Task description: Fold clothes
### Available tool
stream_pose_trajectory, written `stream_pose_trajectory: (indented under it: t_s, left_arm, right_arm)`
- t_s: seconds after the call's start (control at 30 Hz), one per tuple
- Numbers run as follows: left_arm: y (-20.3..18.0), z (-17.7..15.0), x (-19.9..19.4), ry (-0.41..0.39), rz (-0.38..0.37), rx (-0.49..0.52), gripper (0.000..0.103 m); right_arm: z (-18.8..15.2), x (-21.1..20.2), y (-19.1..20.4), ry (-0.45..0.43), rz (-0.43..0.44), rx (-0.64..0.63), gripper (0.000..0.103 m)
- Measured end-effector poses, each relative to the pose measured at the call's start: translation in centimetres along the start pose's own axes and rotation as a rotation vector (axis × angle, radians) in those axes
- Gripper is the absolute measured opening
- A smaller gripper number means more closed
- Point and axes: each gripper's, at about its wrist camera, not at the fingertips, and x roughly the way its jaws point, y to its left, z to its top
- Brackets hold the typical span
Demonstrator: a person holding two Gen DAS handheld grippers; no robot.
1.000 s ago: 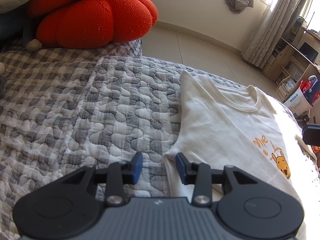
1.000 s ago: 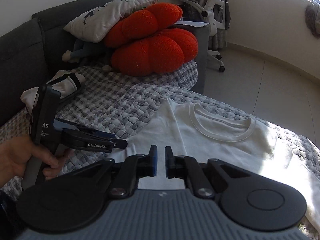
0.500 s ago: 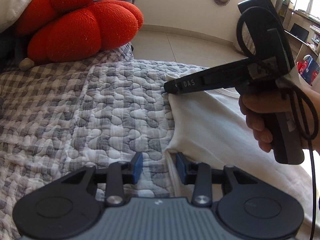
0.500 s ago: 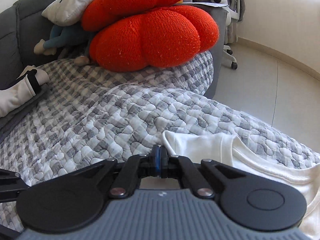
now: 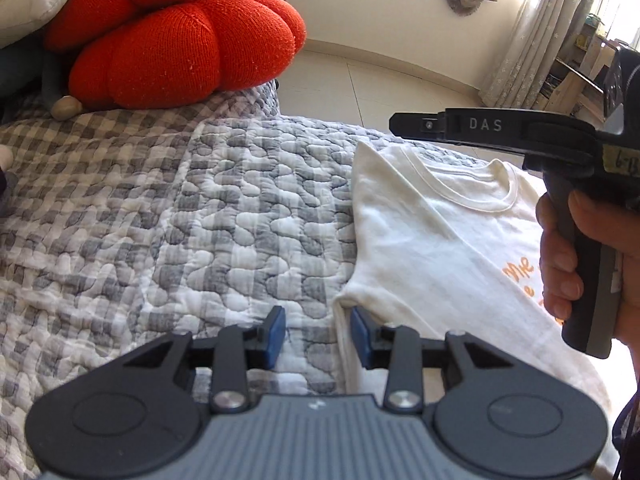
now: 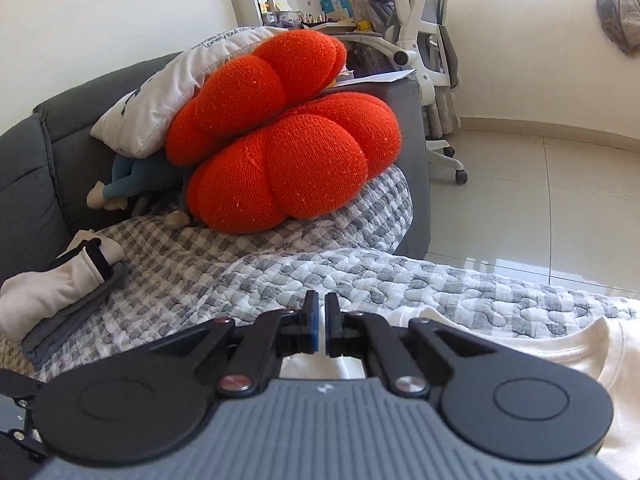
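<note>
Your left gripper (image 5: pixel 316 334) gapes empty, the right gripper (image 6: pixel 320 326) is pinched empty; seat fingers around the cream cotton T-shirt (image 5: pixel 432 248) edge before lifting.

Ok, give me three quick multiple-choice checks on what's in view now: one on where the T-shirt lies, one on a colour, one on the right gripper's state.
1. The white T-shirt lies:
A. flat on the grey checked quilt
B. draped over the orange cushion
C. on the floor

2. The print on the T-shirt is:
A. blue
B. green
C. orange

3. The right gripper is:
A. wide open
B. shut, nothing between its pads
C. clamped on the cushion

Answers:
1 A: the left wrist view shows the shirt spread on the quilt, collar away from the camera.
2 C: orange lettering shows beside the person's hand.
3 B: in the right wrist view its jaws stand nearly together with no cloth between them.
</note>
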Motion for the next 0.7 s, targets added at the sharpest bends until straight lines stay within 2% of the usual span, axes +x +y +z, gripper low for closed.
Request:
stream_pose_trajectory:
  t_s: [0.03, 0.07, 0.17, 0.2, 0.23, 0.33, 0.37, 0.43, 0.47, 0.5, 0.63, 0.7]
  left_arm:
    - [-0.1, 0.1, -0.5, -0.024, 0.002, 0.009, 0.036]
    - [0.0, 0.1, -0.9, -0.045, 0.003, 0.010, 0.036]
    - [0.6, 0.4, -1.0, -0.049, -0.015, -0.035, 0.036]
    - [0.7, 0.4, -0.9, -0.048, -0.020, -0.047, 0.036]
    - [0.7, 0.3, -0.8, -0.049, -0.023, -0.057, 0.036]
    - [0.6, 0.2, -0.3, -0.043, -0.034, -0.092, 0.036]
    - [0.6, 0.2, -0.4, -0.048, -0.040, -0.107, 0.035]
    - [0.9, 0.3, -0.6, -0.061, -0.052, -0.136, 0.035]
    - [1.1, 0.4, -0.8, -0.073, -0.054, -0.152, 0.035]
    - [1.4, 0.6, -0.8, -0.087, -0.053, -0.174, 0.035]
    - [1.8, 0.7, -0.3, -0.082, -0.075, -0.234, 0.033]
    - [1.1, 0.6, -0.6, -0.107, -0.080, -0.207, 0.033]
  right_arm:
    - [0.0, -0.4, -0.3, -0.016, 0.018, 0.038, 0.002]
    - [-0.3, -0.2, -0.1, 0.014, 0.034, 0.030, 0.002]
    - [-1.4, 1.6, 1.4, 0.176, 0.071, -0.060, 0.003]
    - [-1.9, 2.6, 1.6, 0.228, 0.033, -0.089, 0.003]
    - [-2.6, 3.7, 1.4, 0.243, -0.020, -0.101, 0.000]
    - [-2.8, 4.2, 0.1, 0.191, -0.037, 0.029, 0.000]
    - [-2.5, 3.5, 0.0, 0.179, -0.060, 0.058, 0.000]
    - [-2.1, 1.2, 0.5, 0.150, -0.068, 0.035, 0.013]
    - [-2.0, 0.0, 0.8, 0.136, -0.065, 0.015, 0.016]
    - [-2.1, -1.0, 1.1, 0.146, -0.070, 0.001, 0.016]
    - [-4.2, -3.6, 1.5, 0.289, -0.086, -0.051, 0.016]
    - [-5.4, -4.9, 2.5, 0.359, -0.101, -0.128, 0.016]
